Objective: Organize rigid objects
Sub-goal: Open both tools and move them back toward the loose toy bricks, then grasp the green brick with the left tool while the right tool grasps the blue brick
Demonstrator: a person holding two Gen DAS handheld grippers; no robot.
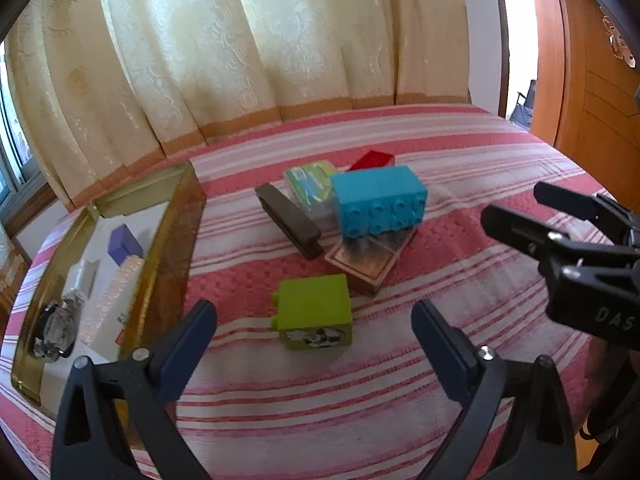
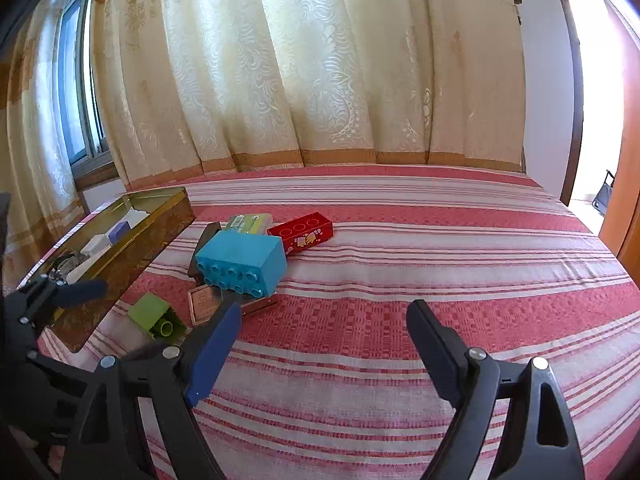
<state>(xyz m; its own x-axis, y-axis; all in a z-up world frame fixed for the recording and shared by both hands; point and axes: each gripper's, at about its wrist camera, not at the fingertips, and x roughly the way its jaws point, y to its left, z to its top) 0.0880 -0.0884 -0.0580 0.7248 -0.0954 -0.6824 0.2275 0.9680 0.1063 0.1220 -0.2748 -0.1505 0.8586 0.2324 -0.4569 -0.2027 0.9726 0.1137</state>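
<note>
Far left: a gold tin box (image 1: 176, 240) lies open on the striped bedspread (image 1: 460, 264), its long side running away from the cameras. Inside it sit a purple block (image 1: 125, 245), a white item (image 1: 86, 276) and a wristwatch (image 1: 54, 330); other contents are too blurred to identify.

Just right of the tin, the left hand-held gripper (image 1: 314, 344) hovers above the bedspread with its jaws spread wide and nothing between them. The green block (image 1: 316, 312) lies on its side directly ahead of the gap, apart from both fingers; a printed picture shows on its near face.

Centre, beyond the green block: a loose cluster. A dark brown bar (image 1: 290, 220) lies flat at the cluster's left. A clear case with green print (image 1: 312, 184) sits behind it. The blue block (image 1: 378, 202), lying on its side with its studded face toward the cameras, rests partly on a copper-coloured flat case (image 1: 368, 262). The red block (image 2: 301, 231) lies behind, studs up, near the blue block's far right end.

Right: the right hand-held gripper (image 2: 324, 344) is released, jaws wide apart, holding nothing, over bare bedspread to the right of the cluster. In the left wrist view it appears at the right edge, well apart from the blocks.

Behind the bed hang cream curtains (image 2: 320, 80).
</note>
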